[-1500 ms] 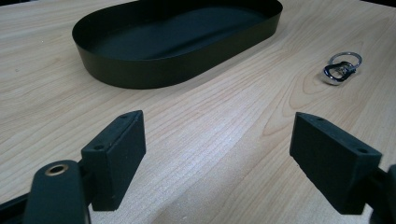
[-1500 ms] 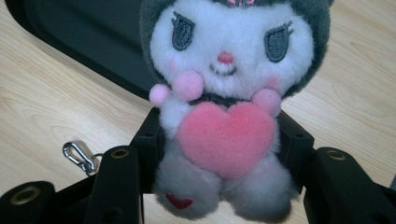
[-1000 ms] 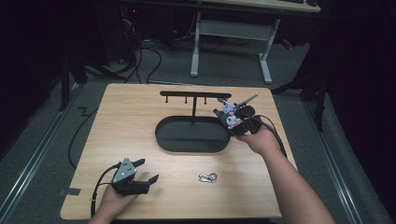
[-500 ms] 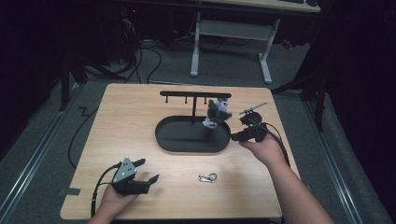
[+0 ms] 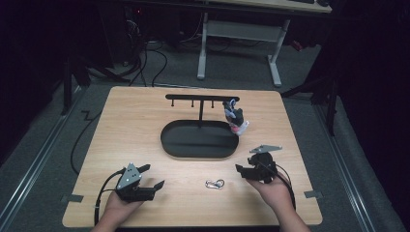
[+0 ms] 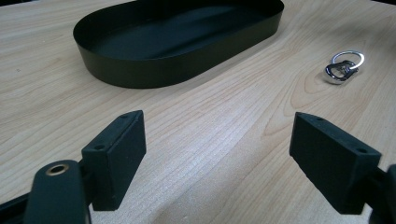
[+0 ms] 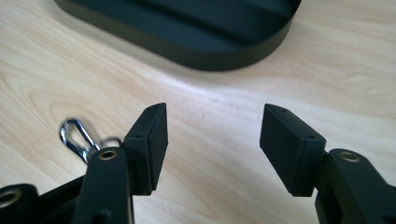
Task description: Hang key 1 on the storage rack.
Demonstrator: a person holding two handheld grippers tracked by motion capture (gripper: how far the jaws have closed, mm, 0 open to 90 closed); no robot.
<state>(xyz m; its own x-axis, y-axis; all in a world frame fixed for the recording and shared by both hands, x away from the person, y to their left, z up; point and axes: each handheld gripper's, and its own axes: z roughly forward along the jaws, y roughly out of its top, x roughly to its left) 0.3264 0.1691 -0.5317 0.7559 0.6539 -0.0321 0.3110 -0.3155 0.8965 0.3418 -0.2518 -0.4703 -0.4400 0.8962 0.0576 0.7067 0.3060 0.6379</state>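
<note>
A light wooden desk carries a black oval tray near its middle. A thin black post rises from the far edge of the tray and carries a crossbar rack with short pegs pointing down. From the right end of that rack hangs a small bundle of keyring charms, grey and blue with a pink piece at the bottom, dangling just over the right end of the tray.

A silver clip with a ring lies flat on the desk in front of the tray, between the two hands and apart from both. In the left gripper view the same clip sits to the upper right, beyond the jaws, and the tray shows empty inside. In the right gripper view the clip lies just behind the left jaw, partly hidden by it.

The left hand-held gripper rests low at the near left part of the desk, held in the person's left hand, with its cable looping off to the left. Its jaws stand wide apart with nothing between them, only bare wood.

The right hand-held gripper sits at the near right, in the right hand, pointing left toward the clip. Its jaws are also released, spread with bare desk between them, the tray's near wall just ahead.
</note>
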